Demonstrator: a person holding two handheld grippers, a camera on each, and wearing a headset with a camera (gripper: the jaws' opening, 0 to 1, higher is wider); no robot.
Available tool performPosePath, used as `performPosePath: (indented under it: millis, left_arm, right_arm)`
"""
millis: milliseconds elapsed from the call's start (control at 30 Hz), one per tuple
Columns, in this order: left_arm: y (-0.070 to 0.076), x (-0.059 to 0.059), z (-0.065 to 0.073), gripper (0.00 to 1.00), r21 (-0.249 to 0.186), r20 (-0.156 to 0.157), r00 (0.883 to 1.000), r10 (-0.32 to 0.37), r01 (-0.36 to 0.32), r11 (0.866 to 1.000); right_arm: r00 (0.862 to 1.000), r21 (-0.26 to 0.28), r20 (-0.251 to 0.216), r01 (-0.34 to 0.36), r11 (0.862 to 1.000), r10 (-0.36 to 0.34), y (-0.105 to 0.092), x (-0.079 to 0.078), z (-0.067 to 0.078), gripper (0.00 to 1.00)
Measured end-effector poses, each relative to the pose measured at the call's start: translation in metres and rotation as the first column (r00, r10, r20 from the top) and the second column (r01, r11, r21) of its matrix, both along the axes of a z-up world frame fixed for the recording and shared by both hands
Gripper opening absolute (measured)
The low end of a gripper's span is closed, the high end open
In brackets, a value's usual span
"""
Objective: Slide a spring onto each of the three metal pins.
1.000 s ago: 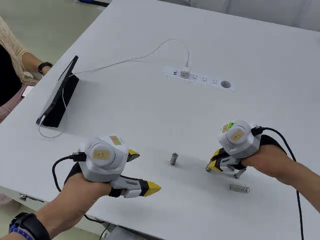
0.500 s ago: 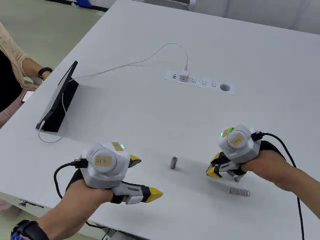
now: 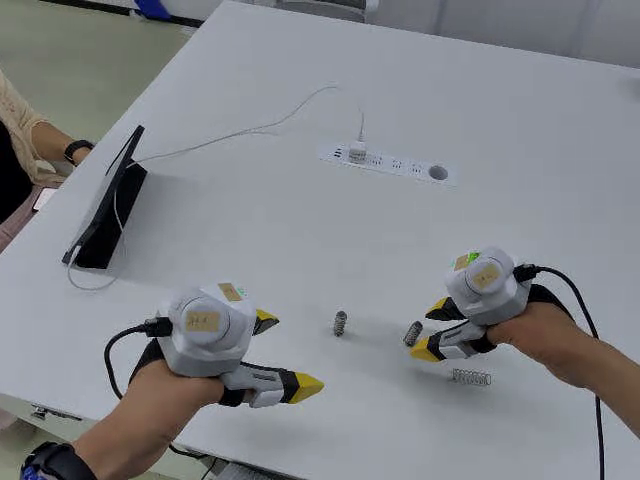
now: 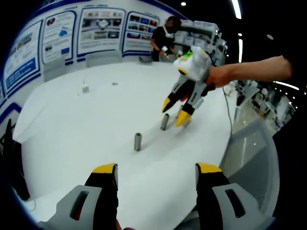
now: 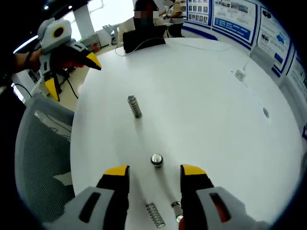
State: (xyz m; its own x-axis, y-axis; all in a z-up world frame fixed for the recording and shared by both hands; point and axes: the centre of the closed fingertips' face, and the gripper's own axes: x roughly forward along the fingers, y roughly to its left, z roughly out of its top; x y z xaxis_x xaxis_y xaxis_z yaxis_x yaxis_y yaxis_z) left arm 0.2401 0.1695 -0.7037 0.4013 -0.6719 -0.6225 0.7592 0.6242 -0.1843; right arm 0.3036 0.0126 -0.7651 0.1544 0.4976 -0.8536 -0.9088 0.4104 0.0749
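Observation:
An upright pin wearing a spring (image 3: 340,322) stands on the white table (image 3: 300,230) between my two grippers; it is also in the left gripper view (image 4: 137,142) and the right gripper view (image 5: 135,106). A second short upright metal piece (image 3: 412,333) (image 5: 156,160) stands just ahead of my right gripper's (image 3: 428,330) (image 5: 154,171) open tips. A loose spring (image 3: 470,377) (image 5: 153,214) lies flat below that gripper, beside a small metal pin (image 5: 176,207). My left gripper (image 3: 288,352) (image 4: 156,168) is open and holds nothing, left of the first pin.
A white power strip (image 3: 385,162) with a plugged cable lies at mid-table, a round hole (image 3: 438,173) beside it. A dark tablet (image 3: 105,205) leans at the left. A person's arm (image 3: 40,145) is at the left edge. The table's near edge runs just below my hands.
The head camera has shifted. My right gripper has drawn back a little, and the second upright piece now stands uncovered at its tips. The left gripper has hardly moved.

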Motion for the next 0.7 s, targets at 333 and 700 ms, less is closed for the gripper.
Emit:
performPosePath:
  millis: [333, 700]
  left_arm:
    - [-0.004, 0.003, 0.003, 0.67, -0.005, 0.007, 1.0, -0.007, 0.007, 1.0]
    - [-0.012, 0.004, 0.005, 0.67, -0.008, 0.014, 1.0, -0.024, 0.024, 1.0]
  right_arm:
    - [0.991, 0.058, 0.026, 0.127, 0.99, -0.128, -0.01, -0.005, 0.009, 0.62]
    - [0.968, 0.166, 0.027, 0.243, 0.956, -0.25, -0.017, -0.013, 0.026, 0.7]
